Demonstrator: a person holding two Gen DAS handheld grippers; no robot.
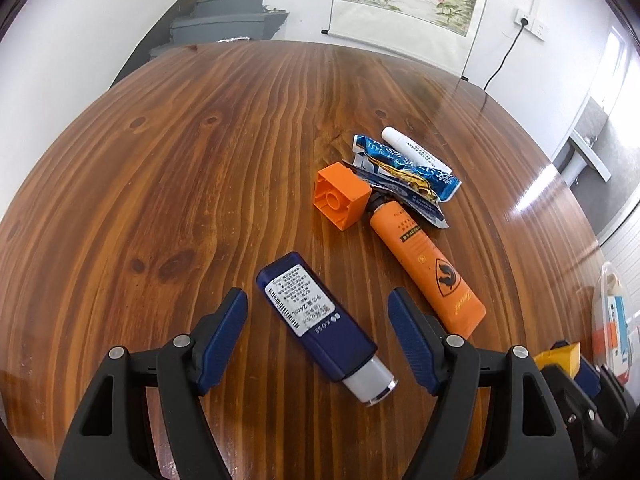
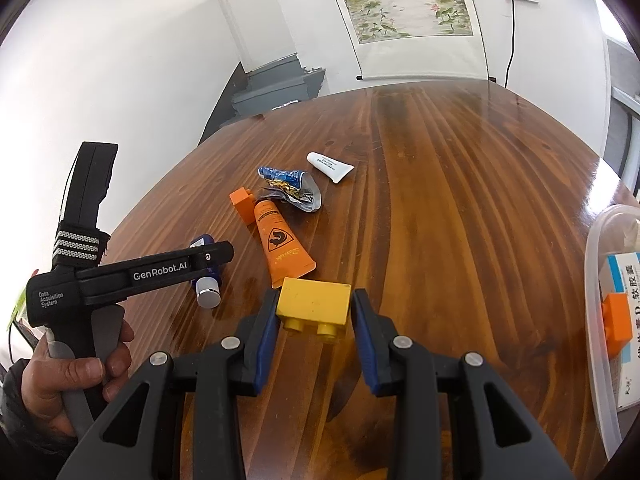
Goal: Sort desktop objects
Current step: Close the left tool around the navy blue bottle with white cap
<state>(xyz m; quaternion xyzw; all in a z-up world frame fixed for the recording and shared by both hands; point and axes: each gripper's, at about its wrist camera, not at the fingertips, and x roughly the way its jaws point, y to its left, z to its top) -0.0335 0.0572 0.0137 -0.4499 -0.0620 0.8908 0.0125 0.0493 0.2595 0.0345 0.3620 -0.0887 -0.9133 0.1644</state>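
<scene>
Two grippers are at work over the wooden table, each doing a different job. The right gripper, at the lower centre of its own view, is clamped on a yellow toy brick, the blue pads pressing its two short sides so that the studs face the camera and the brick cannot twist out. A clear plastic bin at the right edge of that frame already holds an orange brick and a printed box, so the yellow brick is probably meant for that bin.

The left gripper hangs spread wide, holding nothing, with a dark blue cosmetic bottle lying flat on the table between its pads at the lower centre of its view. The bottle lies aslant, silver cap toward the camera, and neither pad appears to touch it; the wide spread suits straddling its body before a squeeze. In the right wrist view a hand grips the handle of this tool at lower left.

Still unsorted, toward the middle of the table, lie an orange block touching the cap end of an orange tube, a crumpled blue wrapper just behind them, and a small white tube, which may be resting against the wrapper; the fisheye bend makes that hard to settle.
</scene>
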